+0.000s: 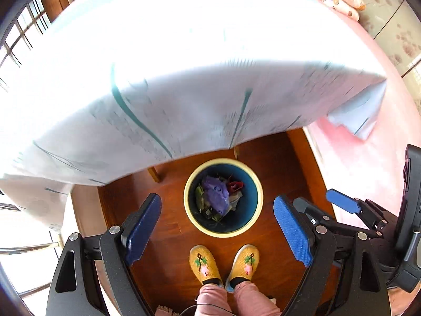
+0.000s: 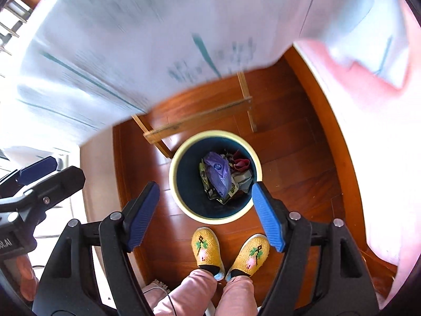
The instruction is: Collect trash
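A round trash bin (image 1: 259,184) with a cream rim and a blue inside stands on the wooden floor, also in the right wrist view as the bin (image 2: 172,173). In it lie a purple bag (image 1: 217,197), a red scrap (image 1: 235,185) and several wrappers; the purple bag (image 2: 218,173) shows from the right too. My left gripper (image 1: 217,198) hangs high over the bin, open, with nothing between its blue pads. My right gripper (image 2: 205,185) hangs beside it, also open and empty. One of its pads (image 1: 342,204) shows at the right of the left wrist view.
A table under a white cloth with teal lines (image 1: 184,79) overhangs the far side of the bin, on wooden legs (image 2: 200,121). A person's feet in yellow slippers (image 1: 223,263) stand just before the bin. A pink bed cover (image 1: 368,171) lies to the right.
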